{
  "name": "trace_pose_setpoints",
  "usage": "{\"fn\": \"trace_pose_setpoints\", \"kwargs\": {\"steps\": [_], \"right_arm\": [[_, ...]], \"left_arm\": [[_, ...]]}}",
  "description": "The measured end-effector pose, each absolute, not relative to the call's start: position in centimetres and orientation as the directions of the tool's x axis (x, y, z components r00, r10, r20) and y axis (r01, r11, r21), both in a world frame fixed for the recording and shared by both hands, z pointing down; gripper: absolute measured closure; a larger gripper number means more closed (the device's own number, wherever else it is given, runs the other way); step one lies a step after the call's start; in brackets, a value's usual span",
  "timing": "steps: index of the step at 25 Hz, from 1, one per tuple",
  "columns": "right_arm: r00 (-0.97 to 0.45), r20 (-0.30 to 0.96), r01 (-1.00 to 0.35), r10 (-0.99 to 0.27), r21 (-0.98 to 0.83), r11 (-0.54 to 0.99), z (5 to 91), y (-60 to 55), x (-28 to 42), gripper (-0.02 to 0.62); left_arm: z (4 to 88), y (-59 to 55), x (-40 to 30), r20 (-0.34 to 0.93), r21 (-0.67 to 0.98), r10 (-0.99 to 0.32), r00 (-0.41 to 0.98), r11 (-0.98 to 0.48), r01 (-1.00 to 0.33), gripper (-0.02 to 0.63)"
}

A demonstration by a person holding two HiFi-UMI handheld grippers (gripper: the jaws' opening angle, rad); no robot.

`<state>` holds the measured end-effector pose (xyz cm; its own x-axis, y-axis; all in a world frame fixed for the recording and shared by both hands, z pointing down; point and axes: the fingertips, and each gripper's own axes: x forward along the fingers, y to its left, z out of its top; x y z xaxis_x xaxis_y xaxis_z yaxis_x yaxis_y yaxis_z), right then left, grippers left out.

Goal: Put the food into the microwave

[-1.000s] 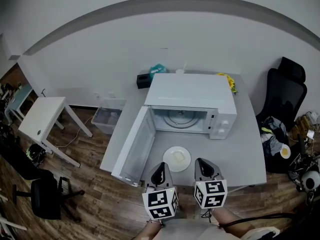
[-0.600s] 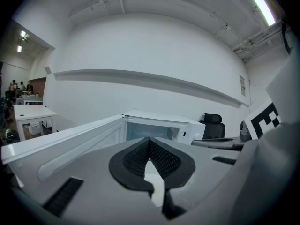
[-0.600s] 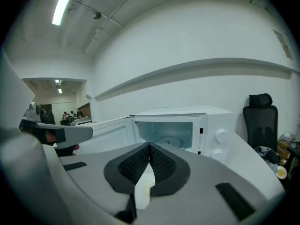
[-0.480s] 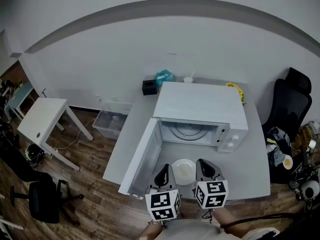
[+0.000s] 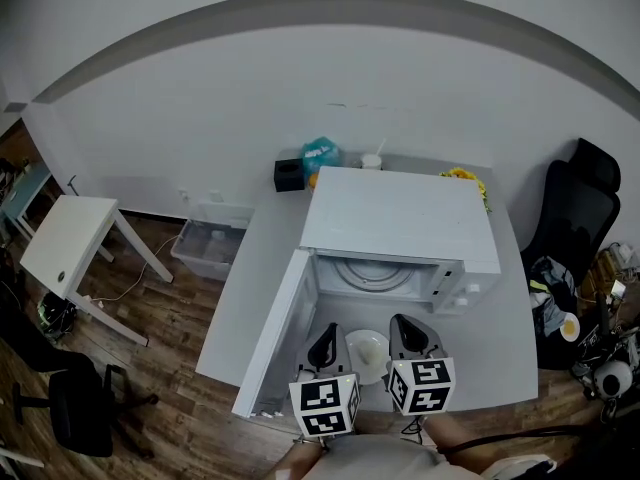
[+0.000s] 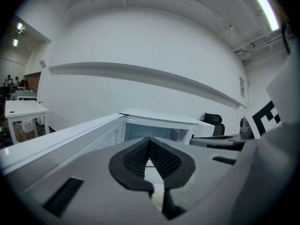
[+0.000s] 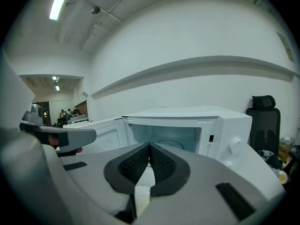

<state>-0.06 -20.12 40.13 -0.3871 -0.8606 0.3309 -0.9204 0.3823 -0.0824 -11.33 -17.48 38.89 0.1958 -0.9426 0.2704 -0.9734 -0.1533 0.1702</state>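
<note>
A white microwave (image 5: 400,223) stands on the grey table (image 5: 258,258) with its door (image 5: 272,343) swung wide to the left and the cavity with its turntable (image 5: 378,276) exposed. Just in front of it a white plate with pale food (image 5: 367,353) lies on the table. My left gripper (image 5: 324,336) is shut just left of the plate, and my right gripper (image 5: 404,326) is shut just right of it. Nothing shows between either pair of jaws. The left gripper (image 6: 149,139) and the right gripper (image 7: 149,145) both point at the open cavity (image 7: 164,137).
Behind the microwave sit a black box (image 5: 288,175), a teal pack (image 5: 321,155), a cup (image 5: 374,160) and yellow flowers (image 5: 465,178). A black chair (image 5: 578,208) stands at the right. A small white table (image 5: 65,243) and a plastic bin (image 5: 205,243) stand at the left.
Both grippers have moved forward toward the microwave and now flank the plate, which they were short of before. The plate has stayed in place on the table.
</note>
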Motion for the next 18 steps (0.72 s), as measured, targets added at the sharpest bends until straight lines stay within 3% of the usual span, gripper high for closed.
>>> {"fn": "trace_pose_setpoints", "kwargs": {"steps": [18], "right_arm": [[-0.453, 0.365, -0.891, -0.813, -0.153, 0.427, 41.9, -21.9, 0.9, 0.580]], "left_arm": [[41.0, -19.5, -9.9, 0.359, 0.146, -0.924, 0.129, -0.081, -0.986, 0.603]]}}
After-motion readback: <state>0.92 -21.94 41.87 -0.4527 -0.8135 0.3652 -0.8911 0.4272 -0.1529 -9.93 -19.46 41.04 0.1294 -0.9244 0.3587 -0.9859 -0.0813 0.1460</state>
